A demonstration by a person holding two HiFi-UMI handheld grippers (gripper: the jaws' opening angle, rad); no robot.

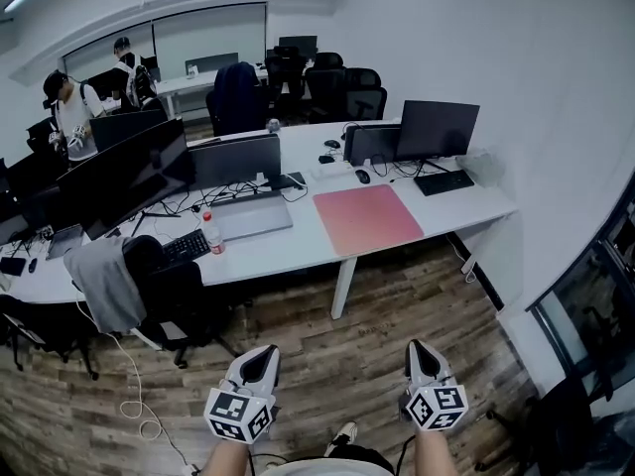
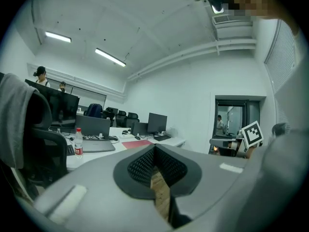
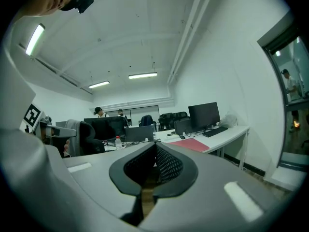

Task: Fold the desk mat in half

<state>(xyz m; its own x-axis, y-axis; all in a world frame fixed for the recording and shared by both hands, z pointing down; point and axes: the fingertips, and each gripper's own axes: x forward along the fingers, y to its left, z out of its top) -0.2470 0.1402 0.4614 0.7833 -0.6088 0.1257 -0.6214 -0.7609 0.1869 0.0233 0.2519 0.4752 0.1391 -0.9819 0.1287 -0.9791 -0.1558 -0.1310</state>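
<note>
Desk mat (image 1: 367,219) pink, flat, not folded, lying on white desk (image 1: 298,251), at 12 o'clock, well apart from grippers. Left gripper (image 1: 264,353) clenched, empty. Right gripper (image 1: 417,349) clenched, empty.

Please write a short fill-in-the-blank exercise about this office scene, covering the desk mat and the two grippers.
1. The desk mat on the white desk is ____ in colour.
2. The mat is not yet ____ in half.
3. The left gripper and the right gripper are both ____, with nothing between their jaws.
4. In the head view, the water bottle stands to the ____ of the mat.

Missing words: pink; folded; shut; left
</note>
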